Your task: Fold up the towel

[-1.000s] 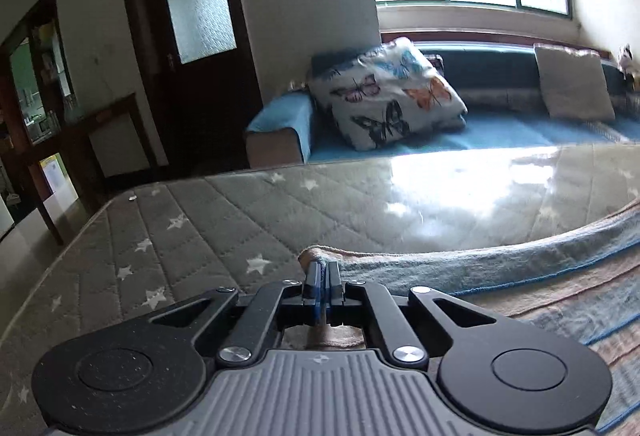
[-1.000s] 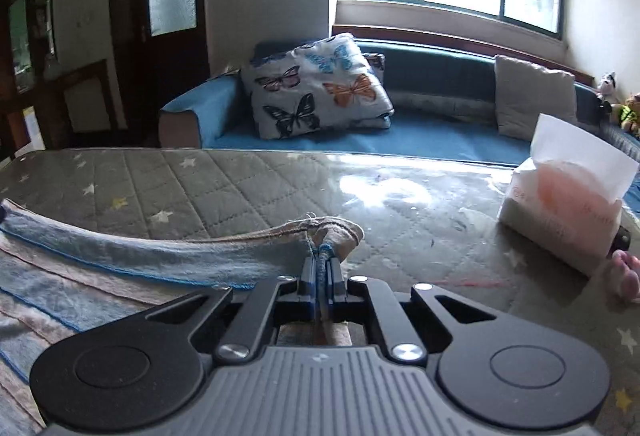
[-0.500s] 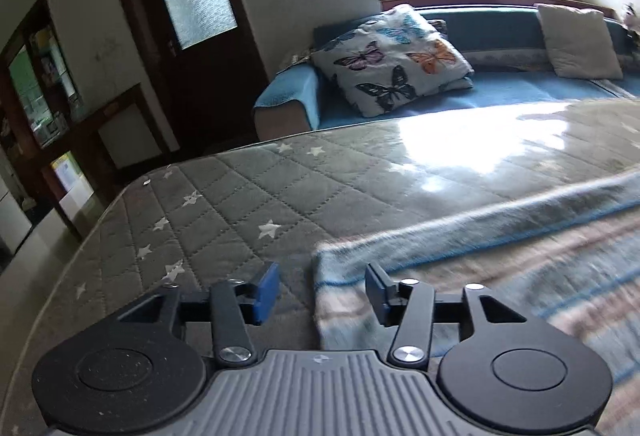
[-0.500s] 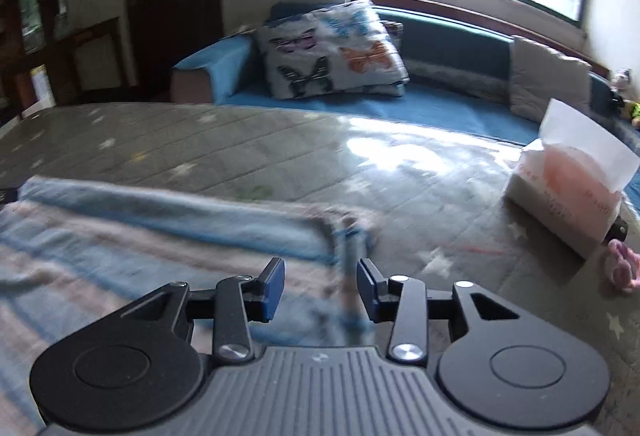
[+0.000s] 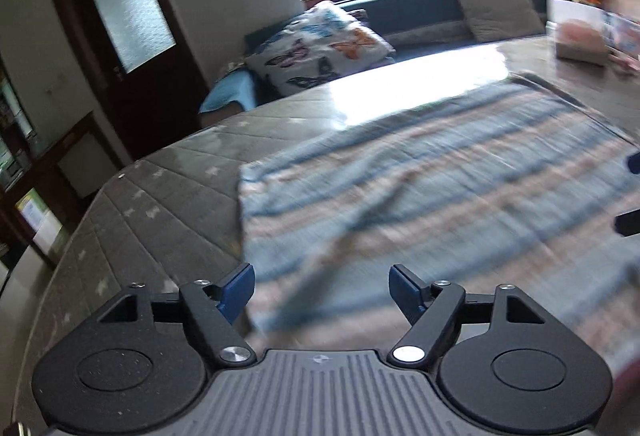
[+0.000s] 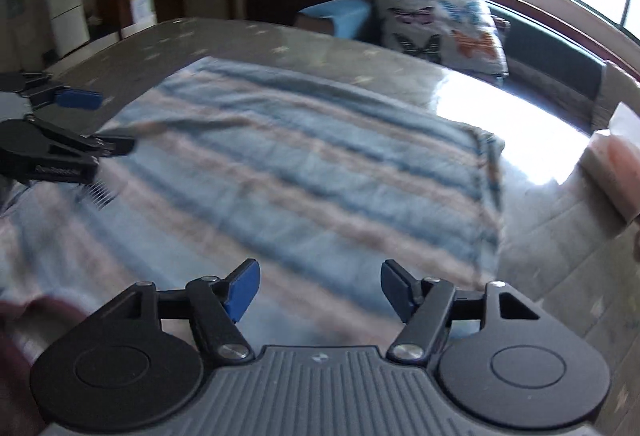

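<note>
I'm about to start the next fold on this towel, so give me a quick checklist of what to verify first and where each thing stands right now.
1. Left gripper empty: ok. Its jaws have just been opening and stand wide, nothing between them.
2. Right gripper empty: ok. Its jaws have just been opening too, with only towel below.
3. Towel released and lying on the table: ok.
4. Towel flat: not ok. A long crease runs across its middle in the left wrist view.
5. Folded edges lined up: cannot tell, the pictures are blurred.
6. Tissue box off the towel: ok.
</note>
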The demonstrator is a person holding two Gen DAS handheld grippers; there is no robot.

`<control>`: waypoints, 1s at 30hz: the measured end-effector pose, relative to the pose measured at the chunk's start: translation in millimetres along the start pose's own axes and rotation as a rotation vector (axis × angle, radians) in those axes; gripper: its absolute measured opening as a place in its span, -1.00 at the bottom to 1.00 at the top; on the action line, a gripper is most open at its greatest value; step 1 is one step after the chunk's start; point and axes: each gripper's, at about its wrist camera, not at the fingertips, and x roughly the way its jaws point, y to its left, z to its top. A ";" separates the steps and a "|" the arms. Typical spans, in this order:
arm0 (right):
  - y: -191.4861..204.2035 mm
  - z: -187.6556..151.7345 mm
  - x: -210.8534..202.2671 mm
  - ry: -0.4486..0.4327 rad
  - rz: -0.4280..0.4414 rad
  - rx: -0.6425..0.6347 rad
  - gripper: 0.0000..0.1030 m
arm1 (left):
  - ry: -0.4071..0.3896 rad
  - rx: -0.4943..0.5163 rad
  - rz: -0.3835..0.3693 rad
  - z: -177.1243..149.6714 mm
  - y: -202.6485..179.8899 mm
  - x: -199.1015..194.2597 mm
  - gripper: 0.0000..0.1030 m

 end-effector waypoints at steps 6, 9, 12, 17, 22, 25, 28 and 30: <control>32.8 -38.2 -27.4 -0.032 0.025 -0.033 0.45 | -0.091 0.054 -0.012 -31.0 -34.9 -45.8 0.59; 41.9 -54.5 -36.5 -0.052 0.013 -0.034 0.45 | -0.105 0.074 -0.020 -46.3 -49.3 -57.6 0.59; 46.1 -68.9 -44.6 -0.060 0.005 -0.028 0.47 | -0.118 0.109 -0.002 -61.3 -61.8 -65.5 0.59; 47.8 -82.2 -63.7 -0.091 -0.013 -0.004 0.47 | -0.149 0.118 0.011 -69.2 -62.7 -80.0 0.61; 39.6 -90.6 -72.6 -0.123 -0.032 0.082 0.48 | -0.174 0.043 0.002 -59.9 -55.4 -90.7 0.69; 44.7 -102.0 -69.2 -0.093 -0.041 0.062 0.48 | -0.193 0.039 -0.002 -52.0 -61.4 -91.0 0.70; 50.0 -106.4 -77.8 -0.121 -0.062 0.024 0.50 | -0.202 0.030 -0.015 -42.4 -69.8 -86.8 0.72; 49.1 -106.4 -83.0 -0.137 -0.068 0.032 0.51 | -0.204 0.033 -0.030 -38.4 -77.6 -81.3 0.76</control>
